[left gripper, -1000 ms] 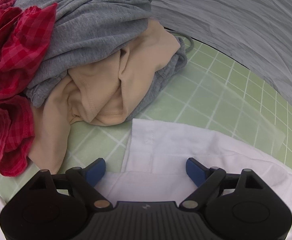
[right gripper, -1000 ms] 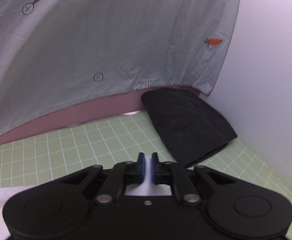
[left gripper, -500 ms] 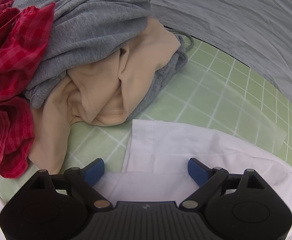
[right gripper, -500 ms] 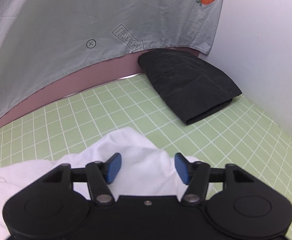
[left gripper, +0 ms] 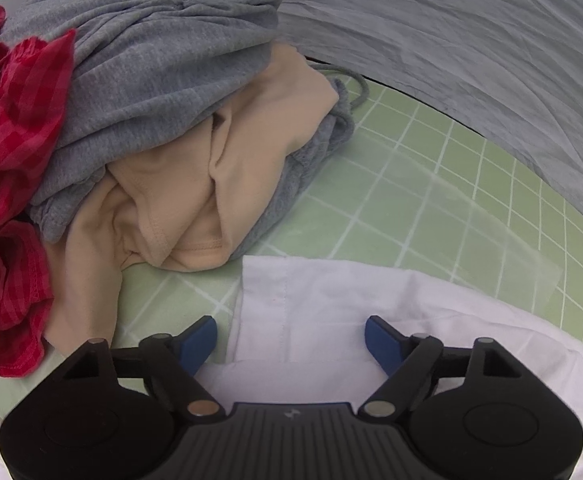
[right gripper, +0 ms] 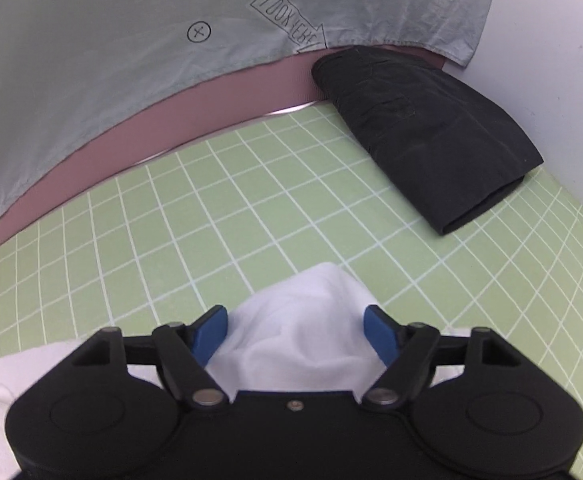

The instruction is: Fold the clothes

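Observation:
A white garment (left gripper: 331, 300) lies on the green grid mat (left gripper: 431, 200). My left gripper (left gripper: 290, 338) is open just above its flat folded edge, fingers apart on either side of the cloth. In the right wrist view the same white garment (right gripper: 303, 320) bunches up into a peak between the fingers of my right gripper (right gripper: 296, 328), which is open and holds nothing.
A pile of unfolded clothes sits at the left: a grey garment (left gripper: 151, 60), a beige one (left gripper: 211, 180) and a red checked one (left gripper: 7, 140). A folded black garment (right gripper: 423, 120) lies at the back right by the white wall. A grey sheet (right gripper: 131, 32) hangs behind.
My right gripper was shut on the white garment one second ago; it has opened and let the cloth go, and has tilted down toward the mat. My left gripper stayed open, nearly still.

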